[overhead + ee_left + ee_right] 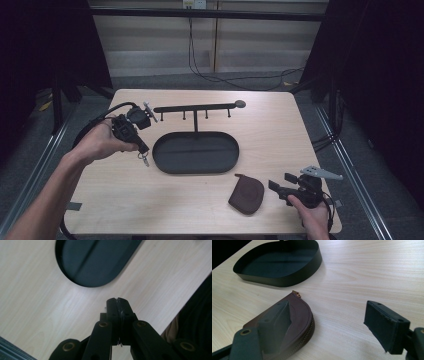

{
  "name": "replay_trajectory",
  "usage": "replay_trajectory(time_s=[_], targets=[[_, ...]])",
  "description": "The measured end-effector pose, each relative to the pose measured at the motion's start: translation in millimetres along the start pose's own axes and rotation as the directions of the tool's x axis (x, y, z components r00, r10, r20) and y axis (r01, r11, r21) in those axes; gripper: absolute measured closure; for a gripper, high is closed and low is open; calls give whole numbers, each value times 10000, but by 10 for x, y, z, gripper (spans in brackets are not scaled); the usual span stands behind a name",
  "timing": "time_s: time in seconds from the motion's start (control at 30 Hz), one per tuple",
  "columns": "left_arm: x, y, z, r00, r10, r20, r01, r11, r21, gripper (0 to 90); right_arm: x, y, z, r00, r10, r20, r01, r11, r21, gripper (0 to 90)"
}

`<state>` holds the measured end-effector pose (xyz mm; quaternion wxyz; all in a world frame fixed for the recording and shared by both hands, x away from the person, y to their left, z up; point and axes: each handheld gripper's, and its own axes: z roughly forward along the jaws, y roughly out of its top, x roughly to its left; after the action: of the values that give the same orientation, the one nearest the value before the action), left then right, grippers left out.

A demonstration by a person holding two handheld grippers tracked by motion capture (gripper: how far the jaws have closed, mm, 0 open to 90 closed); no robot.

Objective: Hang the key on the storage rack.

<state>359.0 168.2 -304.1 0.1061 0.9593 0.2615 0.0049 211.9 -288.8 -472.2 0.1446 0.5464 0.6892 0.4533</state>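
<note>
- One oval black tray (195, 152), at the table's centre.
- One hook rail (197, 107) at 12 o'clock of the tray, with four hooks.
- One brown pouch (246, 193), at 5 o'clock.
- One key ring (144, 158), at 9 o'clock.
- Two grippers: left (142, 148), right (281, 181).

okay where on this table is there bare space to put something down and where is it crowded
Bare wood: the far right corner, right of the hook rack; the near left corner, below the left gripper and left of the brown pouch. Crowded: the middle, with the black oval tray, and the near right, where the right gripper sits beside the pouch.
</note>
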Motion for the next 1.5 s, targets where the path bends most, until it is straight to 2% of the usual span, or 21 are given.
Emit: replay_trajectory(time_s=[0.17, 0.2, 0.37, 0.4, 0.47, 0.73, 0.87, 0.93, 1.1, 1.23, 1.5], targets=[[-5, 65, -61, 9999, 54, -147, -54, 10000, -9, 895, 0, -1, -3, 10000, 32, 0, -32, 10000, -12, 208], [-4, 84, -81, 9998, 202, -67, -202, 9998, 23, 895, 1, 0, -2, 10000, 14, 3, -14, 10000, -8, 208], [33, 142, -117, 9999, 62, -146, -61, 10000, 55, 895, 0, -2, -4, 10000, 29, -13, -29, 10000, -5, 208], [55, 158, -137, 10000, -6, -82, 5, 9999, -101, 895, -2, -2, -3, 10000, 17, -10, -17, 10000, 1, 208], [74, 172, -152, 9999, 107, -45, -107, 9999, -32, 895, 0, -2, -3, 10000, 18, -18, -18, 10000, 8, 208], [153, 318, -208, 9999, -84, -124, 84, 9999, 60, 895, 2, -5, -5, 10000, 17, -26, -17, 10000, 3, 207], [173, 404, -228, 9999, 53, -149, -51, 9999, 114, 895, -3, -5, -3, 10000, 34, -54, -34, 10000, 2, 204], [182, 439, -229, 9999, -61, -143, 63, 9999, 96, 895, -5, -5, -3, 10000, 43, -63, -43, 10000, 22, 204], [221, 540, -212, 9999, -8, -147, 10, 9999, 137, 895, -3, -6, -5, 9999, 35, -96, -35, 10000, 7, 202], [259, 599, -198, 9992, -301, -272, 308, 9992, 253, 895, -3, -7, 3, 9999, 53, -85, -52, 10000, 20, 201], [352, 735, -154, 9985, -504, -227, 509, 9985, 194, 895, -6, -8, 7, 9998, 74, -175, -74, 10000, 47, 200]])
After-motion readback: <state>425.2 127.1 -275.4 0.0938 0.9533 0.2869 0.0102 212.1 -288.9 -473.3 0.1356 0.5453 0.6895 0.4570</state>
